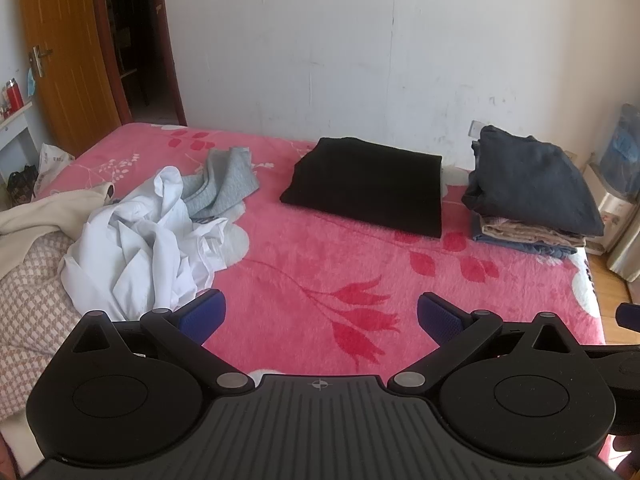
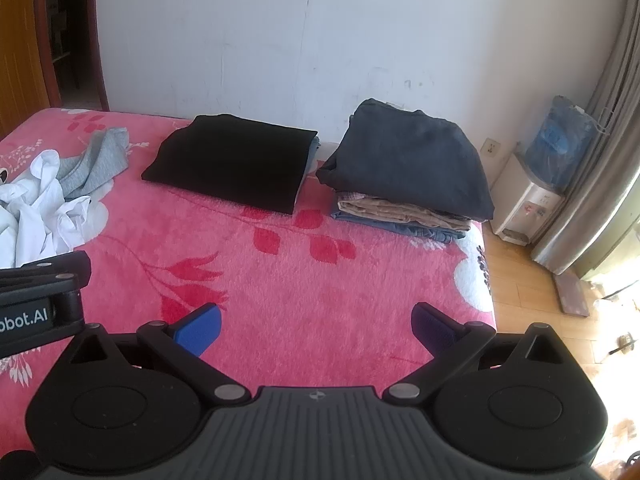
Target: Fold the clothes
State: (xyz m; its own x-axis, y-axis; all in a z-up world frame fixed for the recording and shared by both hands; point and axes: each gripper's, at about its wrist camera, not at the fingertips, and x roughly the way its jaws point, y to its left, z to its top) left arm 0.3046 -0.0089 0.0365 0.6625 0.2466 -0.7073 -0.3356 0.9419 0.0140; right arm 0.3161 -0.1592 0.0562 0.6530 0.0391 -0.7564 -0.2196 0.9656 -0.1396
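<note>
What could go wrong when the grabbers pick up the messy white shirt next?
1. The white shirt lies tangled with the grey garment, so a pinch may lift both together.
2. The folded stack sits right at the bed's corner; tugging the pink blanket could tip it off.
3. Both grippers, left and right, are open and close together, so they might bump.

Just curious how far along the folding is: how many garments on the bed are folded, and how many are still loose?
Folded black garment: 1
Folded stack: at least 3
Loose white shirt: 1
Loose grey garment: 1
Loose cream garment: 1
Total: at least 7
</note>
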